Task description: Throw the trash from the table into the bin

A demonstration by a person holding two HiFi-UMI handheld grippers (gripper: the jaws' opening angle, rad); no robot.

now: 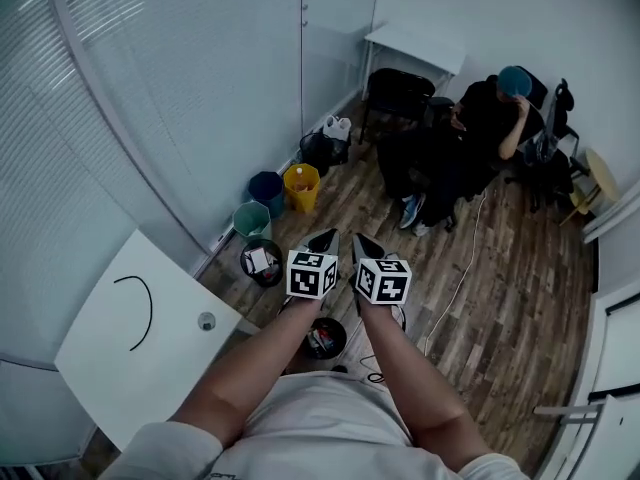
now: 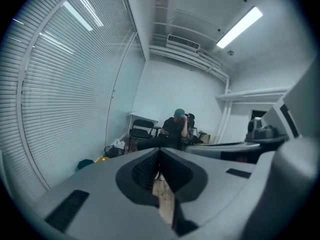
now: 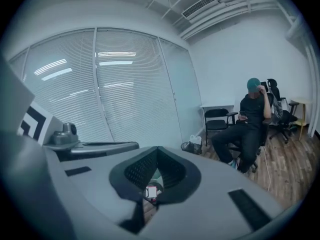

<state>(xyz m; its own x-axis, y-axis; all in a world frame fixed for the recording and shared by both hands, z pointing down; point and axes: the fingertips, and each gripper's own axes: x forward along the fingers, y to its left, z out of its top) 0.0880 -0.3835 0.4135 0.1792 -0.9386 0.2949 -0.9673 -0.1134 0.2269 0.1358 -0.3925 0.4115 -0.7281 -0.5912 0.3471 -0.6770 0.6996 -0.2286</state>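
Both grippers are held up side by side in front of me, high over the floor. My left gripper (image 1: pixel 326 240) (image 2: pixel 159 151) has its jaws together at the tips and nothing between them. My right gripper (image 1: pixel 366 246) (image 3: pixel 157 149) is likewise shut and empty. The white table (image 1: pixel 110 363) lies at the lower left, with a small round grey object (image 1: pixel 206 320) and a curved black cable (image 1: pixel 140 308) on it. A black bin (image 1: pixel 262 262) (image 3: pixel 151 191) holding white and red trash stands on the floor just beyond the table. Another black bin (image 1: pixel 324 339) sits below my arms.
A row of bins lines the blinds wall: teal (image 1: pixel 251 219), blue (image 1: pixel 266 189), yellow (image 1: pixel 301 186) and a black mesh one (image 1: pixel 318 151). A person (image 1: pixel 470 133) sits on a chair at the far side. A white cable (image 1: pixel 455 278) trails over the wood floor.
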